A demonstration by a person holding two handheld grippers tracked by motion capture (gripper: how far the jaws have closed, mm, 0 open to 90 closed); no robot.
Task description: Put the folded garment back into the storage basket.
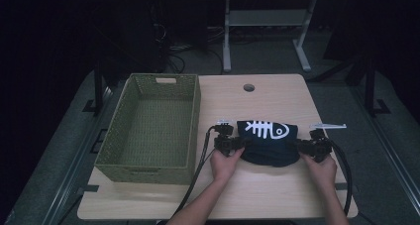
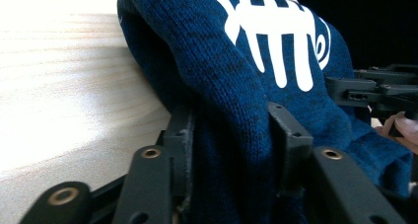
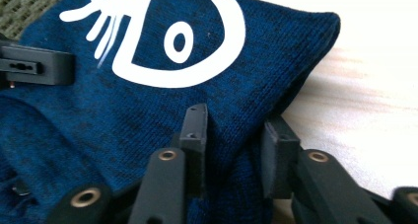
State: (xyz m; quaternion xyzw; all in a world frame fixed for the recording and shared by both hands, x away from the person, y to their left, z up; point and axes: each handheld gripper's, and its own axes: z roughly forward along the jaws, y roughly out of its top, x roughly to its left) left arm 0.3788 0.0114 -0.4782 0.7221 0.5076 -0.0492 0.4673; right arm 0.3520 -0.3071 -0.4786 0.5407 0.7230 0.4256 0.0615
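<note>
I noted table [image 1: 267, 195] bare near front edge; basket [image 1: 148, 131] left. Left gripper [image 2: 231, 135] and right gripper [image 3: 234, 135] each clamped sweater [image 1: 270, 143] fold.

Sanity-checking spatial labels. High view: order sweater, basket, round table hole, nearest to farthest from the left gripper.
1. Blue sweater: pinched in the left gripper, on its right.
2. Green basket: to its left.
3. Round hole: toward the table's far edge, behind the sweater.
</note>
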